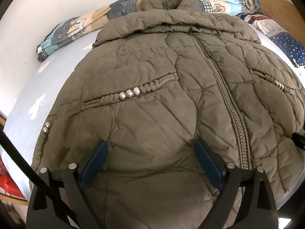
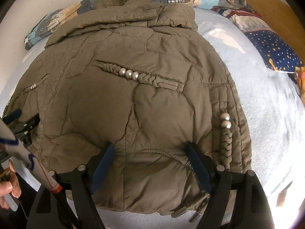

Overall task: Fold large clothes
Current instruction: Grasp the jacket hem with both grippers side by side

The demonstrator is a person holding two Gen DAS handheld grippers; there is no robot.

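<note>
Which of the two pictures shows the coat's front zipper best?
The left wrist view: the zipper runs in full sight down the coat, from the collar to the hem. In the right wrist view the coat is seen from its other side, and the zipper shows only as a thin stitched line near the left edge.

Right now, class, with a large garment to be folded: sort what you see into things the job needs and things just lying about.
Belongs to the job:
quilted olive jacket
left hand-held gripper
right hand-held gripper

Just lying about:
cartoon-print quilt
star-print pillow
</note>
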